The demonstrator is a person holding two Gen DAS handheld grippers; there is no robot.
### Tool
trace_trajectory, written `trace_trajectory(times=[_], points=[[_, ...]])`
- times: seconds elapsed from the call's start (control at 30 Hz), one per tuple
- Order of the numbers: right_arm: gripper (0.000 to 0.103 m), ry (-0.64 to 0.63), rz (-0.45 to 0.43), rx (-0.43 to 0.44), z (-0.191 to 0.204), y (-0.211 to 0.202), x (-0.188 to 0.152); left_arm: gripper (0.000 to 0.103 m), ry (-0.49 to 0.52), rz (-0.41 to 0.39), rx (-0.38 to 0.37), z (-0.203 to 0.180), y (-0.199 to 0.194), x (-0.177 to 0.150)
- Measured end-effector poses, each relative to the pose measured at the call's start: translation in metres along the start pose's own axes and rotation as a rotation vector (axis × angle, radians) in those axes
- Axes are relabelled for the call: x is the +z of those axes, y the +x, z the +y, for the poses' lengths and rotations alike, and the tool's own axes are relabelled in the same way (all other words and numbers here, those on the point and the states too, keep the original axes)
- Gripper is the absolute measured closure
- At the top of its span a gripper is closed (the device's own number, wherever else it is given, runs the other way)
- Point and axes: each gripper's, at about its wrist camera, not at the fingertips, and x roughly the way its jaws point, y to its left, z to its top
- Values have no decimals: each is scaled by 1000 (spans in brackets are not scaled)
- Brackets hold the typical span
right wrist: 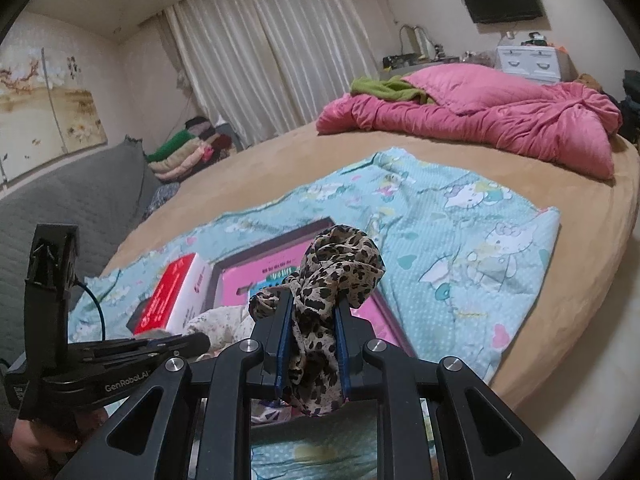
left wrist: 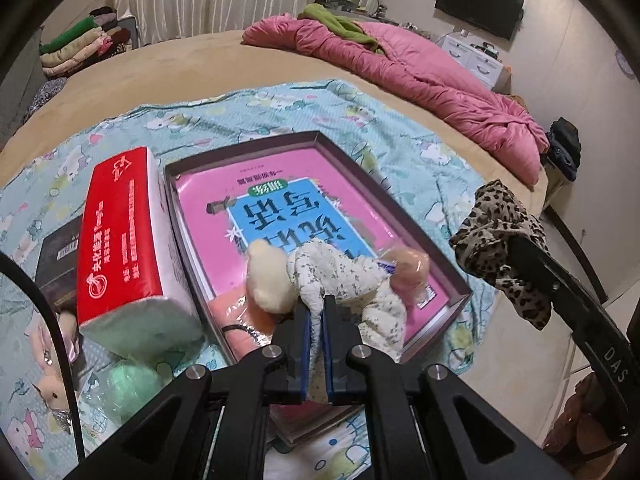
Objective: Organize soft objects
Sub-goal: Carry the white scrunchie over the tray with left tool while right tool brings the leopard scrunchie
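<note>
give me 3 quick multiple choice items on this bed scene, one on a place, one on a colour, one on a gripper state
1. Where does the red tissue pack lie?
A. beside the shallow box
B. inside it
C. on the pink quilt

2. What pattern has the cloth in the right gripper?
A. plain green
B. leopard print
C. striped

3. What state is the left gripper in?
A. open, empty
B. shut on the floral plush toy
C. out of view

Answers: 1 A, the pack lies along the box's outer wall; 2 B, tan with black spots; 3 B, the pads pinch the toy's fabric.
</note>
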Motion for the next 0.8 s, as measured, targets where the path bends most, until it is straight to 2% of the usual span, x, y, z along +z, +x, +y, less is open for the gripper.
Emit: trace_trajectory(times=[0.43,0.8], points=[[84,-51,146,34,10,44,-22,98,-12,11,34,11,10,-4],[82,-50,180,5,5,75,-31,98,-10,12,23,13,13,-4]])
